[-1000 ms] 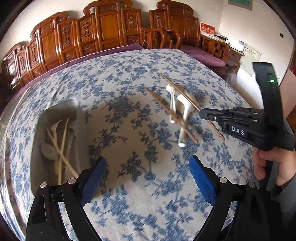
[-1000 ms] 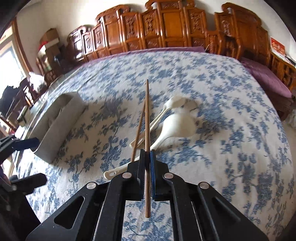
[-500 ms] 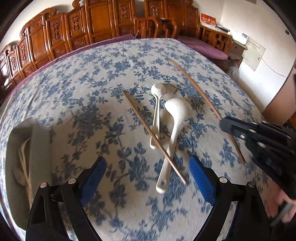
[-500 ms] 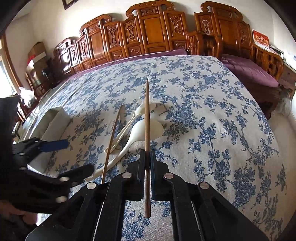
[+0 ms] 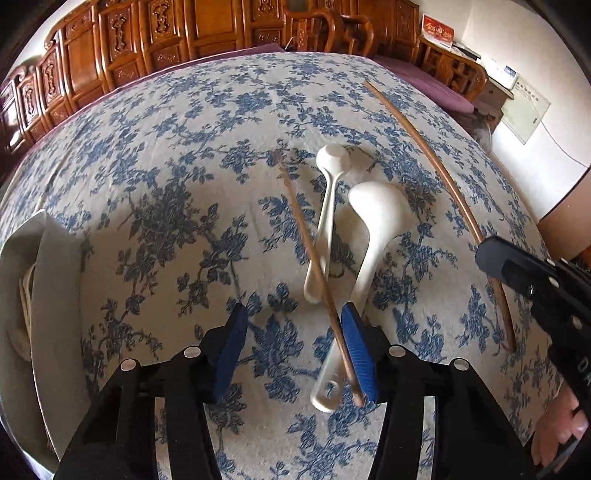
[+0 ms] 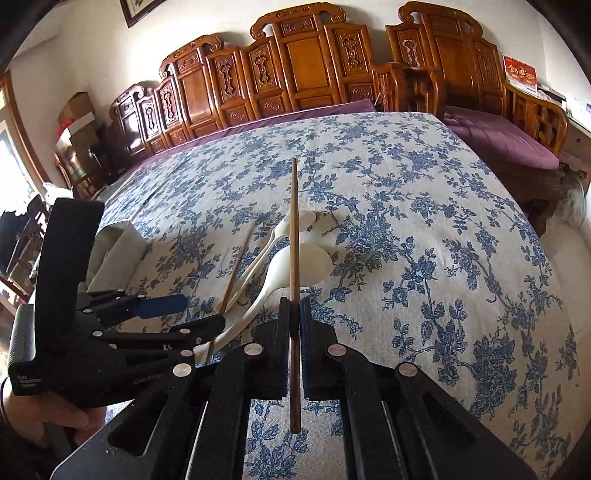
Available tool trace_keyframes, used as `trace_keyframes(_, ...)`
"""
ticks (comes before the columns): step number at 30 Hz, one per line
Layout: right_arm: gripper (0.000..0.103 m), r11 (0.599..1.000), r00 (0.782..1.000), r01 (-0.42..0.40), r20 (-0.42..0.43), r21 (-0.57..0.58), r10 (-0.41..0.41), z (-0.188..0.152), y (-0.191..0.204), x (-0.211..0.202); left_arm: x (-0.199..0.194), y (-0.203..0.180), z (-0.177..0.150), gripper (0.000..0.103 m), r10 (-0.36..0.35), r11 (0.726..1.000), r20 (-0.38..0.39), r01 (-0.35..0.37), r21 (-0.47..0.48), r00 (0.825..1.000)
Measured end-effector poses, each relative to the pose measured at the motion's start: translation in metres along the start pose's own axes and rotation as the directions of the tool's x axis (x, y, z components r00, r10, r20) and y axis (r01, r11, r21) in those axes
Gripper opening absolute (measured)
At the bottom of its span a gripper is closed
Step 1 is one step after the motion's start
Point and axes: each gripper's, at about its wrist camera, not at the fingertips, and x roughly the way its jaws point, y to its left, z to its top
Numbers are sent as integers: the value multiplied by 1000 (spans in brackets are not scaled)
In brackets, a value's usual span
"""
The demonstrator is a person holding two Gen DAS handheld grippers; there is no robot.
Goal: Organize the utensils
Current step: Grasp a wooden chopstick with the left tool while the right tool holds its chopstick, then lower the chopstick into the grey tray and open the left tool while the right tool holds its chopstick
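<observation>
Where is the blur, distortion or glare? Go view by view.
Left wrist view: motion blur smears the loose chopstick, small spoon and large spoon; fisheye bows the held chopstick into an arc. Right wrist view: sharp, held chopstick straight, window at the left edge blown out.

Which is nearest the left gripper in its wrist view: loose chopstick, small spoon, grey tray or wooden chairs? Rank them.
From the left gripper:
1. Loose chopstick, between the jaws by the right pad.
2. Small spoon, ahead.
3. Grey tray, far left.
4. Wooden chairs, beyond the table.
</observation>
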Motion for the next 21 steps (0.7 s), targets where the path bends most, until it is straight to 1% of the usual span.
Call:
trace_keyframes(2,6,1000,1000,0,-3,-1,0,0,1,1,0,3,-3,39,7,1000,-8,-7,0,1000)
trace_keyframes(7,6,1000,1000,0,-9,-10,0,-1,3,3,-1,10,-5,23,17,1000,-12,-17,-8,1000)
trace_keyframes(9,7,1000,1000,0,-9,-11,0,-2,4,3,-2,12,-5,15,17,1000,-13,-17,-8,1000)
trace_keyframes(10,7,1000,1000,0,-10,-12,0,-2,4,3,-2,14,-5,6,11,1000,-16,-11,-10,1000)
trace_keyframes(11,7,1000,1000,0,-11,-14,0,-2,5,3,-2,14,-5,4,9,1000,-16,-9,-12,1000)
trace_keyframes(16,7,1000,1000,-3,-14,-18,3,-2,6,5,-9,17,-6,4,12,1000,12,-12,7,1000)
trace_keyframes(21,7,999,1000,-3,-21,-38,2,-3,13,7,-24,19,-8,4,19,1000,51,-20,21,999)
